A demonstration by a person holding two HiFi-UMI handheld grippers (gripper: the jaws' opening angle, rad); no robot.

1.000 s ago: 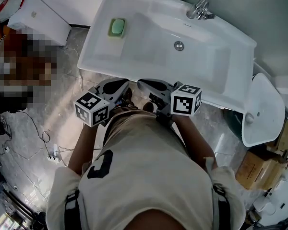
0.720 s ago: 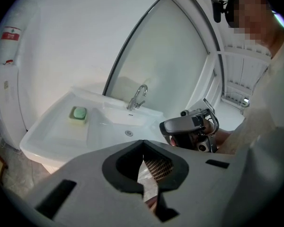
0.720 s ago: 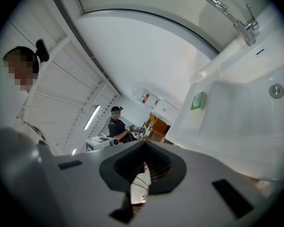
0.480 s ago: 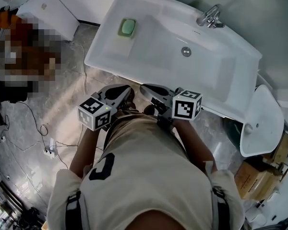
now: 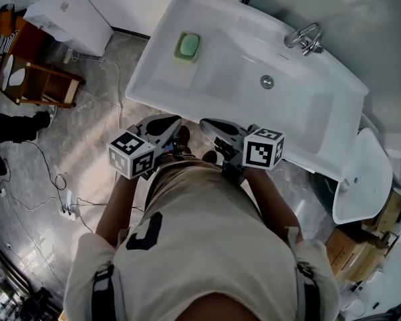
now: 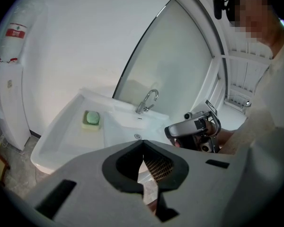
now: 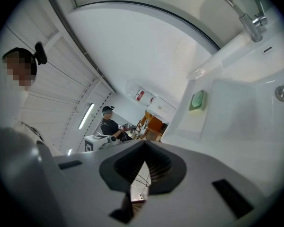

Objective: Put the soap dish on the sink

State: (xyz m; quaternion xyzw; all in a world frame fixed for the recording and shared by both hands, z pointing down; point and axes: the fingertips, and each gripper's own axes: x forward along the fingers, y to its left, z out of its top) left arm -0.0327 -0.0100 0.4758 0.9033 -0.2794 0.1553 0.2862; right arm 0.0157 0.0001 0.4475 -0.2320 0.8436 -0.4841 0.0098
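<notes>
Soap dish on the sink ledge, both grippers closed and clear of it.

The pale soap dish (image 5: 178, 54) holds a green bar of soap (image 5: 188, 45) and sits flat on the left ledge of the white sink (image 5: 307, 116). It is just beside the bowl with its drain (image 5: 267, 81) and across the bowl from the faucet (image 5: 306, 37). The left gripper (image 5: 162, 124) and right gripper (image 5: 215, 127) are side by side at the person's waist, just short of the sink's near edge. Each has its jaws pressed tip to tip with nothing between them. The dish lies beyond that edge, well apart from both and nearer the left gripper.
</notes>
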